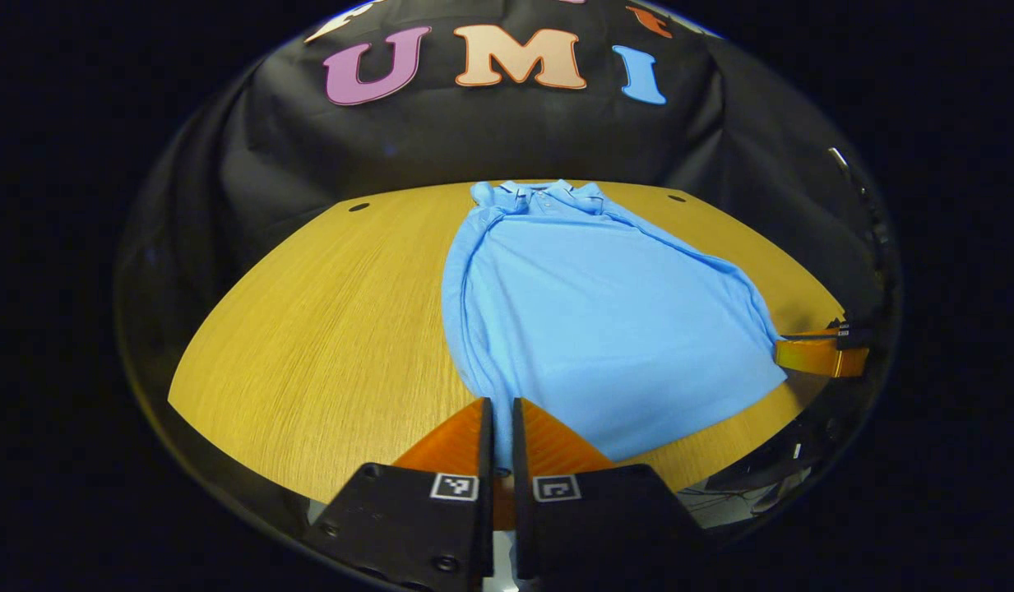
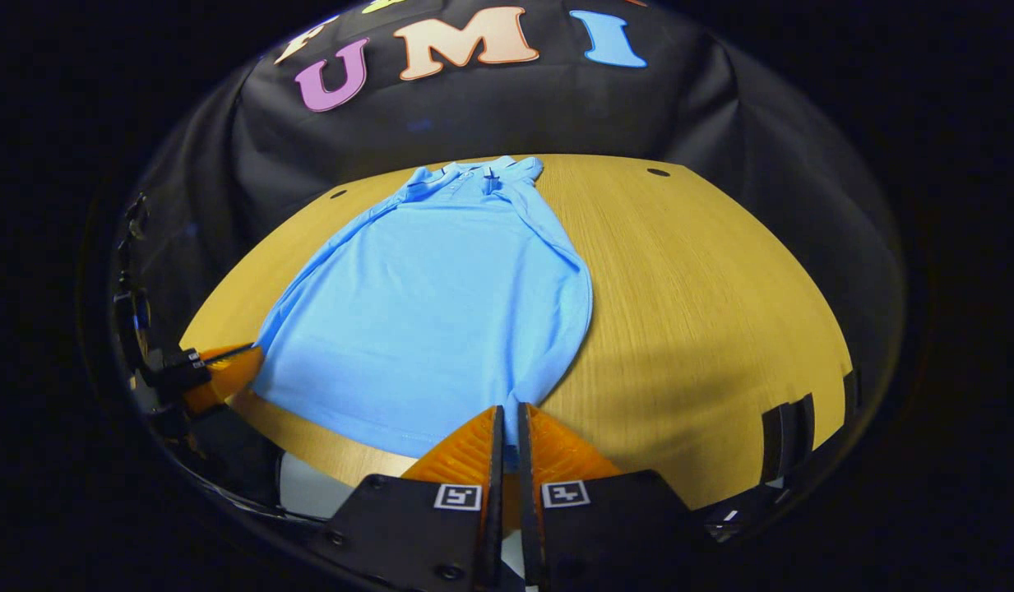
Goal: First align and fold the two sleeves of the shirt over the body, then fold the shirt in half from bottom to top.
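Observation:
A light blue polo shirt [image 1: 589,321] lies flat on the wooden table [image 1: 326,329], collar at the far side, both sleeves folded over the body. My left gripper [image 1: 498,411] is shut on the shirt's near left hem corner. In the right gripper view the same shirt [image 2: 441,304] stretches away from me, and my right gripper [image 2: 509,415] is shut on its near right hem corner. Each view also catches the other gripper at the opposite hem corner: the right gripper [image 1: 819,349] at the far right of the left gripper view, the left gripper [image 2: 219,366] at the far left of the right gripper view.
The table's front edge runs just under both grippers. Bare wood [image 2: 704,312] spreads to the right of the shirt, and more bare wood lies to its left. Small dark holes [image 2: 658,172] mark the table's back corners. The black cloth wall rises behind.

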`<state>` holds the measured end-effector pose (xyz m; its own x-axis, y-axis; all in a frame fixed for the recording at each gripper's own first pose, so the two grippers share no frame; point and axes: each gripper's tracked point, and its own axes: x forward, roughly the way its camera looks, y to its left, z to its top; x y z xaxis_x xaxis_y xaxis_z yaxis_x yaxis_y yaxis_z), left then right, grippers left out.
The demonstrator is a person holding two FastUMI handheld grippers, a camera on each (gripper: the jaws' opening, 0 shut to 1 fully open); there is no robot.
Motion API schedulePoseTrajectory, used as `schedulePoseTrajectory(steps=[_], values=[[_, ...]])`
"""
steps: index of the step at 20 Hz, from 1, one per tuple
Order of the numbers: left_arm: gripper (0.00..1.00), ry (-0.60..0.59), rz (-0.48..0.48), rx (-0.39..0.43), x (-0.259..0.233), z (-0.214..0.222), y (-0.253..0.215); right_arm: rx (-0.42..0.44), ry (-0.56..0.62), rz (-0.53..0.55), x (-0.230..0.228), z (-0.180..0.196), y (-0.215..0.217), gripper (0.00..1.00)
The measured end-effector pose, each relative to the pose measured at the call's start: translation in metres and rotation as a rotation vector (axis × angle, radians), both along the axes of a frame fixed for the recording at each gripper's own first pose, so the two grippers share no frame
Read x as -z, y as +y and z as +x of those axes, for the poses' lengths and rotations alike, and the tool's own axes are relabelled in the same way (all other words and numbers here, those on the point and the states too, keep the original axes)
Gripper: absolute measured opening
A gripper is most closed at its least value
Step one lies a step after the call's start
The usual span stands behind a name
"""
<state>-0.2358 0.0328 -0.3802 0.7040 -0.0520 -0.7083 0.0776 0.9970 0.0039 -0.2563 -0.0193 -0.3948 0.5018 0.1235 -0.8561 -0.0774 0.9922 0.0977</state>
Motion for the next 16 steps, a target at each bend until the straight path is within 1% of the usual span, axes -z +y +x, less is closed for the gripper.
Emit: schedulePoseTrajectory(steps=[1,2,3,5,6,7,8,9,12,16], values=[[0.02,0.012,0.007,-0.008,0.0,-0.003,0.0,0.011,0.012,0.019,0.004,0.0,0.0,0.06],[0.01,0.035,0.002,-0.026,0.002,0.0,0.001,0.018,0.021,0.037,0.004,0.001,0.001,0.05],[0.0,0.055,-0.017,-0.054,0.003,0.001,0.001,0.026,0.033,0.053,0.004,0.002,0.001,0.05],[0.0,0.095,-0.087,-0.105,0.001,0.002,0.0,0.038,0.044,0.072,0.003,0.004,0.001,0.05],[0.0,0.107,-0.129,-0.128,0.0,0.002,-0.001,0.036,0.04,0.083,-0.001,0.004,0.003,0.05],[0.0,0.122,-0.164,-0.146,-0.002,0.001,0.0,0.017,0.038,0.105,-0.002,0.004,0.009,0.02],[0.0,0.136,-0.188,-0.168,-0.003,0.001,0.001,0.007,0.018,0.111,-0.006,0.009,0.012,0.03],[0.0,0.148,-0.205,-0.179,-0.004,0.003,0.003,-0.008,0.011,0.121,-0.01,0.011,0.017,0.03],[0.0,0.133,-0.231,-0.182,-0.018,0.016,0.009,-0.032,-0.024,0.141,-0.027,0.03,0.026,0.03],[0.0,0.097,-0.234,-0.194,-0.042,0.044,0.019,-0.043,-0.09,0.183,-0.054,0.065,0.035,0.02]])
